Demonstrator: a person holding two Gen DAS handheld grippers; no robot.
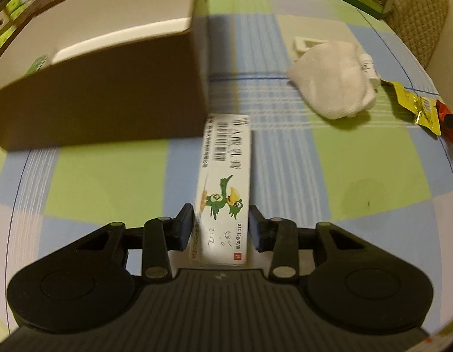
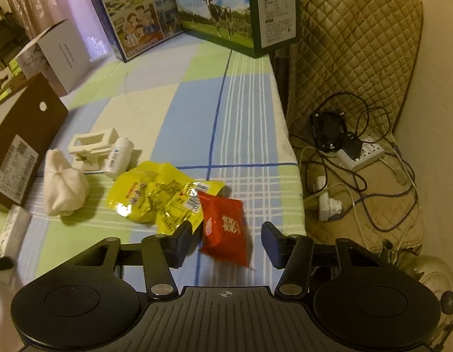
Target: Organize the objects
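One long white cardboard ointment carton sits clenched in the left gripper; the right gripper hovers spread above one red foil packet.

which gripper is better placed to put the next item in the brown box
Left. The left gripper is shut on the white ointment carton, whose far end sits by the brown box. The right gripper is open and empty over the red packet, farther from the box.
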